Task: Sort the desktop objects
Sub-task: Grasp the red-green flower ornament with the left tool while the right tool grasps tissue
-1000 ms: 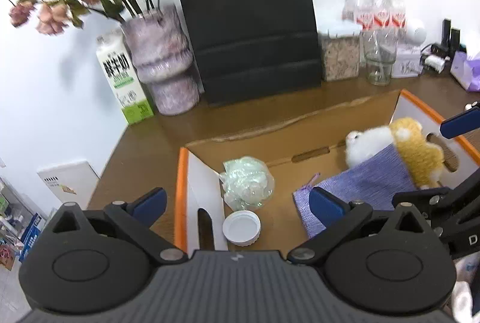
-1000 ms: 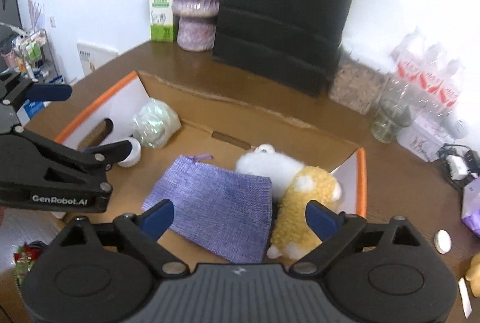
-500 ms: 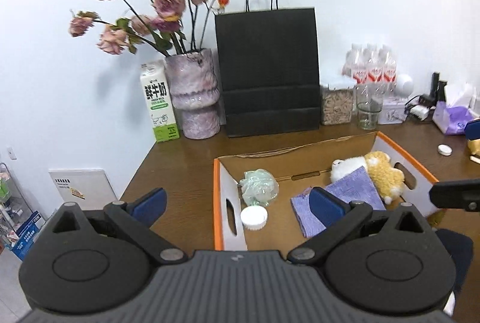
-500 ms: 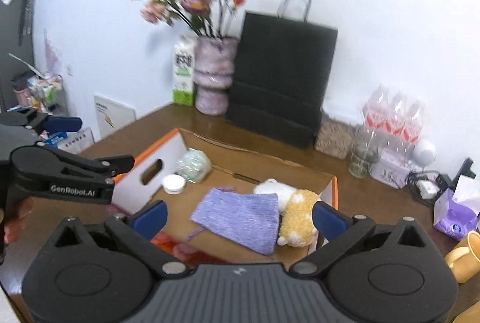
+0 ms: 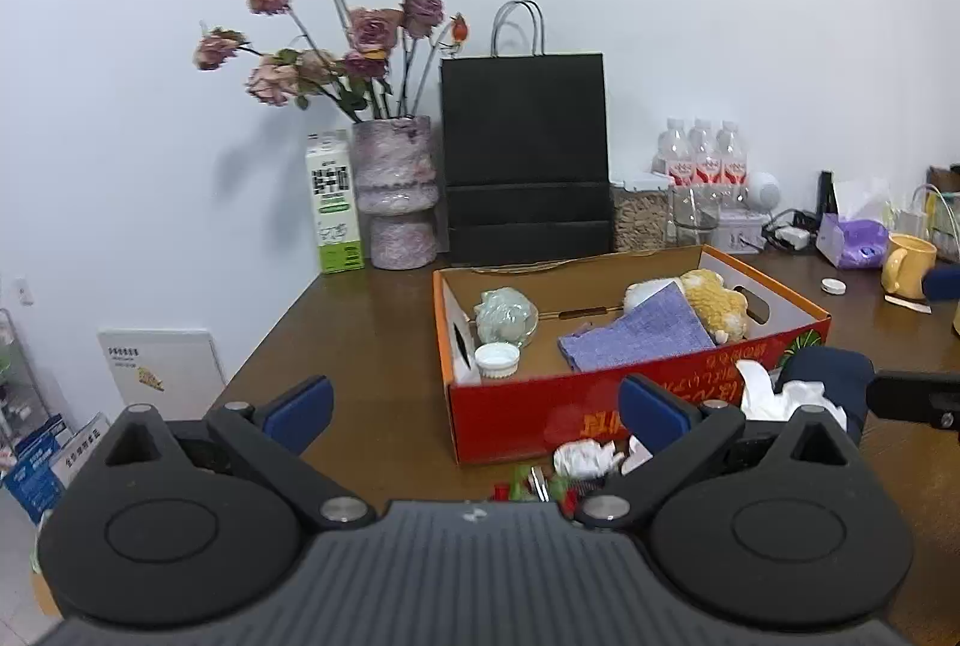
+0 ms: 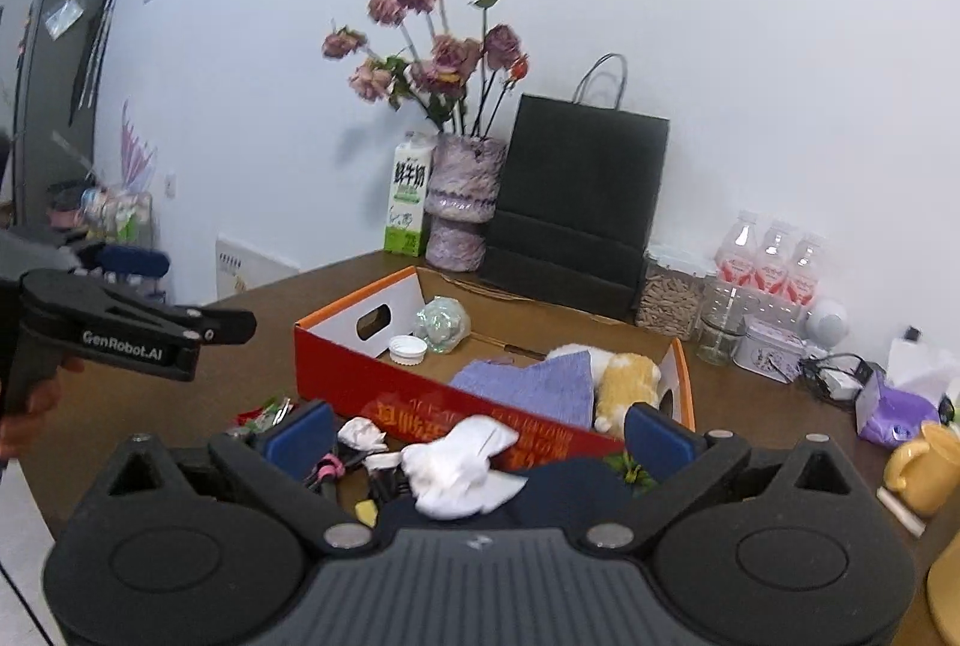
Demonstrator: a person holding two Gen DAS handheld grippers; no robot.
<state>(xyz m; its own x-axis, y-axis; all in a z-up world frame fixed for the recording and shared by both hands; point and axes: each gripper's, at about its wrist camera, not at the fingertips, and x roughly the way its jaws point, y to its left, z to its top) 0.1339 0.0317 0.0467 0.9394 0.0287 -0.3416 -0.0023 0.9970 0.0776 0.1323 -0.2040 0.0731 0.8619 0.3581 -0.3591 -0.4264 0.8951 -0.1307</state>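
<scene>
We saw the left claw (image 5: 474,403) spread wide and empty, low in the left wrist frame. The right claw (image 6: 477,433) was likewise spread with nothing pinched, at the bottom of the right wrist frame. The box (image 5: 606,400) sat at the centre of the tabletop (image 5: 372,346), its red front wall facing both cameras. Inside it lay a purple cloth (image 5: 636,337) at centre right, partly over a plush toy (image 5: 717,301) to its upper right. At the box's left end were a white cap (image 5: 497,359) and, just behind it, a pale green wrapped bundle (image 5: 504,310). In front of the box, low in the frame, lay a crumpled white tissue (image 6: 462,463), touching a dark blue cloth (image 6: 558,496), and smaller clutter that was perhaps wrappers and clips, too small to tell. A black bag (image 5: 525,154), a vase (image 5: 396,190) and a milk carton (image 5: 333,202) stood along the wall at the upper centre. A yellow mug (image 5: 909,265) stood at the far right.
</scene>
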